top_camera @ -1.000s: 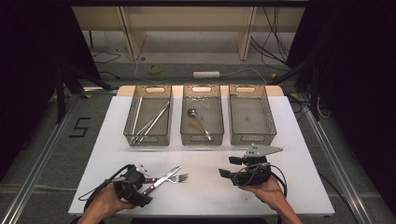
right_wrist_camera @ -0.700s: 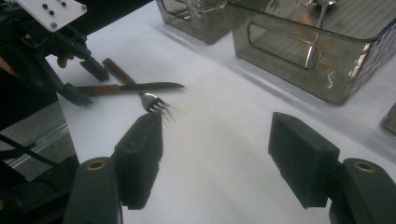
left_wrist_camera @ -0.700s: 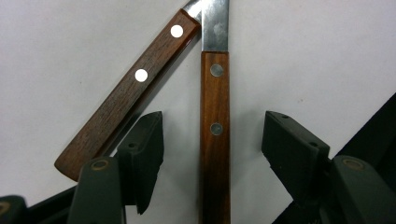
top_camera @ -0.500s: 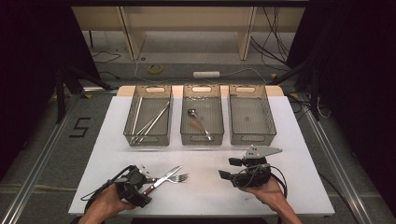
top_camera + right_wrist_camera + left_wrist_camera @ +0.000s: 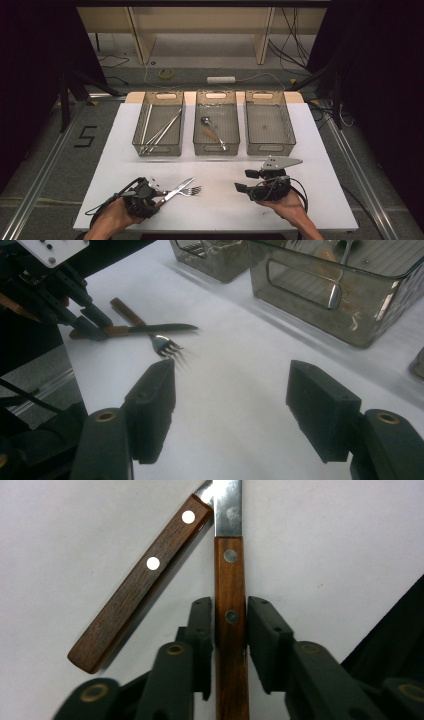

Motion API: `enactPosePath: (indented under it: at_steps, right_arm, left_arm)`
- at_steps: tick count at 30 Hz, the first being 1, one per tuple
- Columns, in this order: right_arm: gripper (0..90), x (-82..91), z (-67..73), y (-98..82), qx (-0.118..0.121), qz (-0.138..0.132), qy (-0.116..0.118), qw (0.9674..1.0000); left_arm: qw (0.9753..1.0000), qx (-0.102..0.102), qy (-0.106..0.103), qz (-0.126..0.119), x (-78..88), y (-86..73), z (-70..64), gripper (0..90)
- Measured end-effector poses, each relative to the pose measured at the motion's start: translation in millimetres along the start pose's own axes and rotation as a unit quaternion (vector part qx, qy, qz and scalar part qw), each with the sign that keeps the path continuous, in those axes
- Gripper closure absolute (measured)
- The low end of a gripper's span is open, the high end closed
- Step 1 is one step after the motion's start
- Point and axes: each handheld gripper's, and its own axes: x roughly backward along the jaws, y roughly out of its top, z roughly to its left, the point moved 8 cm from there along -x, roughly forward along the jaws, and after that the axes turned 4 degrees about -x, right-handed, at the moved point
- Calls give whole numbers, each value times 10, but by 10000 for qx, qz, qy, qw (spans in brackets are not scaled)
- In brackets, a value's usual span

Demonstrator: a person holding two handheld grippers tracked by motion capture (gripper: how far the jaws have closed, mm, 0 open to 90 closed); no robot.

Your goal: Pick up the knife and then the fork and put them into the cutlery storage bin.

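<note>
White table (image 5: 310,150) in a dark room.
Left gripper (image 5: 229,625) has just closed, clamped on the knife (image 5: 230,605); fork (image 5: 135,587) at ten o'clock.

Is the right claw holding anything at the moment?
No, in the right gripper view the right claw stands wide open over bare white table, with the steel fork lying beyond its jaws.

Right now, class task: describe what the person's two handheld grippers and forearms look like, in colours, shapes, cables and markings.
Both the left gripper and the right gripper are black, each with two blocky jaws whose arms carry brass-coloured pivot rivets. A black cable trails from each. The right one bears a grey three-cornered plate. The forearms are bare, with no sleeves in view.
</note>
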Motion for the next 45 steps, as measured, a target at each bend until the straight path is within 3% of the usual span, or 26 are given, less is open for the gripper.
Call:
enactPosePath:
  at_steps: [4,16,24,33,40,45]
  right_arm:
    - [379,6,-1,1,-5,-3,6,10000]
    - [389,18,10,7,-5,-32,29,10000]
    - [383,24,59,45,62,-77,87,9999]
    - [349,-39,273,78,484,-25,283,9984]
    - [341,-155,416,33,971,166,328,9946]
    - [340,-228,485,20,1085,257,371,9931]
  left_arm:
    - [10000,56,-44,-48,3,-1,13,750]
    - [9993,-24,-14,-384,76,40,23,756]
    - [9976,-134,-234,-639,138,196,-29,756]
    - [9947,-545,-531,-691,122,503,-226,757]
    - [9918,-827,-698,-676,79,698,-342,756]
    - [9895,-948,-813,-726,92,799,-418,756]
